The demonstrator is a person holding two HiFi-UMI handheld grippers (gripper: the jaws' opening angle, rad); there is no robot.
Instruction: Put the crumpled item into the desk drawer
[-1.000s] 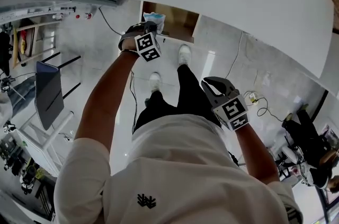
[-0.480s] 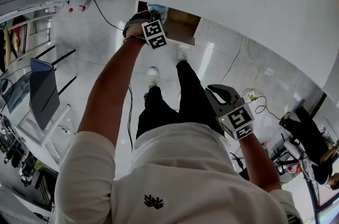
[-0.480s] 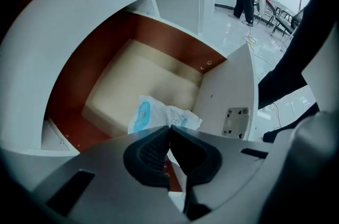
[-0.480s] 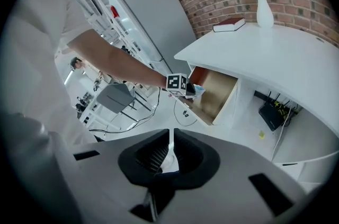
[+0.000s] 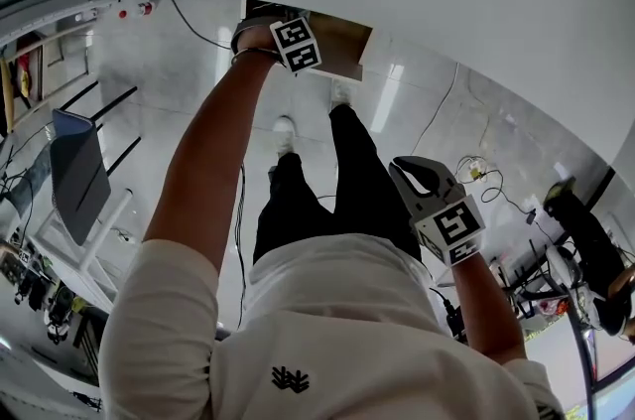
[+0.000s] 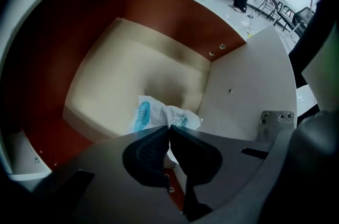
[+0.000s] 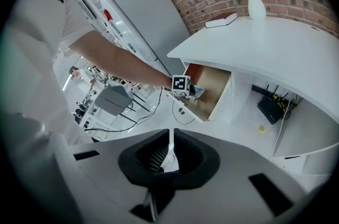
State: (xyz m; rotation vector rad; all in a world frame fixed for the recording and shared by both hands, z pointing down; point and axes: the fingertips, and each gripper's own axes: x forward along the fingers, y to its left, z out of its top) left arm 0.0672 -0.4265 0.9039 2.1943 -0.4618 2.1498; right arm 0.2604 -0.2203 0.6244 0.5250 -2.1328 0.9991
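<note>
Drawer is open: the left gripper [image 6: 169, 132] reaches into the red-brown wooden drawer [image 6: 175, 16] that slides out from under the curved white desk top [image 5: 446, 1]. Its jaws are pinched on the crumpled white-and-blue paper wrapper [image 6: 159, 114], which sits inside the drawer, over its pale beige bottom panel; contact with the panel cannot be told. In the head view the arm is stretched out, with the left gripper at the drawer's front edge. The right gripper [image 7: 170, 144] is held well apart from the drawer, facing it; jaws pressed together, nothing between them. Above the drawer, on the desk top, stand a white vase with flowers [image 7: 256, 3] and a flat white book [image 7: 221, 20].
</note>
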